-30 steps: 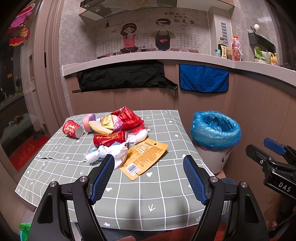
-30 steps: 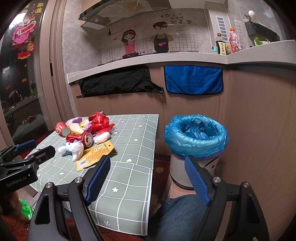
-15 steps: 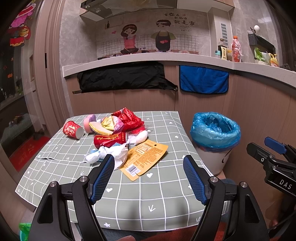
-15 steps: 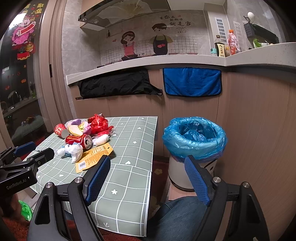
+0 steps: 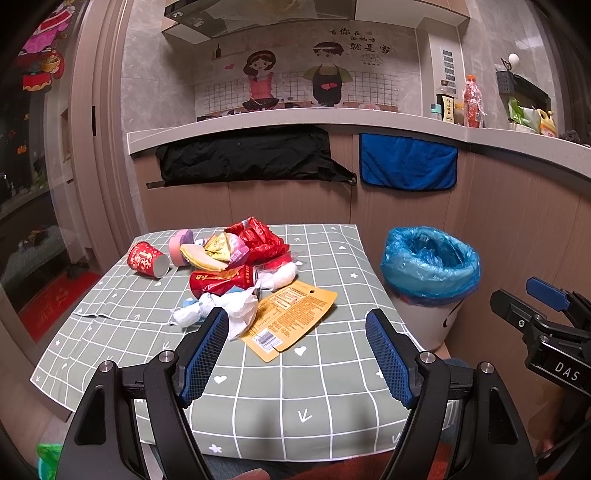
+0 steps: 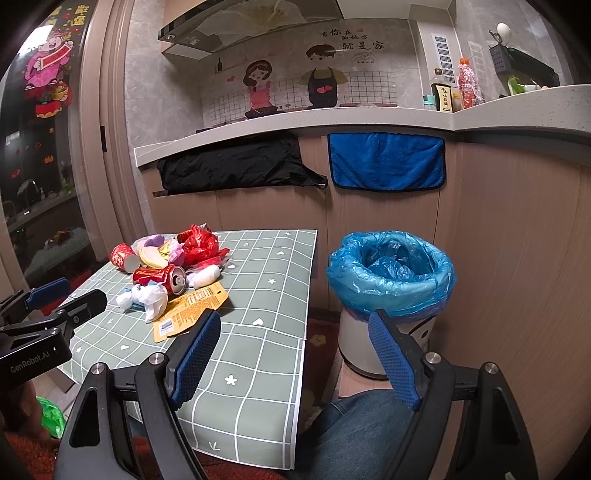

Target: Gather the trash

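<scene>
A grey-tiled kitchen wall (image 5: pixel 155 85) rises behind a counter (image 5: pixel 295 118) draped with black and blue cloths. The checked bench (image 5: pixel 258 387) carries the trash (image 5: pixel 236 273); beside it stands the bin (image 5: pixel 430 269). Left claw (image 5: pixel 297 354) and right claw (image 6: pixel 295 354) hover apart, empty.

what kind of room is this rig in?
Most likely a home kitchen: range hood over a stone counter with bottles, and beside the low table a lined trash bin.
</scene>
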The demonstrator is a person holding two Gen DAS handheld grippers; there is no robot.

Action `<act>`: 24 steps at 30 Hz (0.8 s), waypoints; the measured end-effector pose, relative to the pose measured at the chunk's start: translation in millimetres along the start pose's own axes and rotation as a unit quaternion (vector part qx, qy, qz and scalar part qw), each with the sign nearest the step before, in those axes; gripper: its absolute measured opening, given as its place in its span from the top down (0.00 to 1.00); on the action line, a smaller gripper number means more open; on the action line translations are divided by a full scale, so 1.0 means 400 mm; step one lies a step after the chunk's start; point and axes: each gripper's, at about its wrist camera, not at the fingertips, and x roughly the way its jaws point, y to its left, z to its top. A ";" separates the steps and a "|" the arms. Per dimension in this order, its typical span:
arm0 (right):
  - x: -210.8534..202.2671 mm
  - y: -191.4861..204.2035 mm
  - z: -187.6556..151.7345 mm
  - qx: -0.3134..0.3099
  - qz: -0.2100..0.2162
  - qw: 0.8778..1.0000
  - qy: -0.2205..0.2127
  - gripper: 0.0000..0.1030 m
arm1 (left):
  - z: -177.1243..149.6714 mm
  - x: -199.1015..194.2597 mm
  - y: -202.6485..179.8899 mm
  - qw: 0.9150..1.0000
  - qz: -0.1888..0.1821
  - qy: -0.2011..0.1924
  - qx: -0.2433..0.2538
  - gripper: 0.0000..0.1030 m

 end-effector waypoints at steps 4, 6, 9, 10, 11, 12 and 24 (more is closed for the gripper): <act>0.002 0.001 -0.001 -0.002 0.000 1.000 0.000 0.22 | -0.001 0.000 0.000 1.000 0.000 -0.001 0.000 0.26; 0.002 0.001 0.000 -0.001 0.001 1.000 0.000 0.22 | 0.001 0.000 0.000 1.000 0.000 -0.001 0.000 0.26; 0.002 0.001 0.000 -0.001 0.001 1.000 0.001 0.22 | 0.001 0.000 -0.003 1.000 0.000 -0.002 -0.001 0.26; 0.002 0.001 -0.001 -0.001 0.001 1.000 0.002 0.22 | 0.002 -0.001 -0.004 1.000 0.000 -0.001 -0.001 0.26; 0.003 0.001 -0.001 -0.001 0.001 1.000 0.003 0.22 | 0.002 -0.001 -0.004 1.000 0.000 -0.002 -0.001 0.26; 0.002 0.004 0.000 -0.002 0.001 1.000 0.003 0.22 | 0.002 -0.001 -0.004 1.000 0.000 -0.002 -0.001 0.26; 0.051 0.024 0.004 -0.024 0.012 1.000 0.015 0.22 | 0.024 0.034 0.057 1.000 -0.019 -0.003 -0.015 0.26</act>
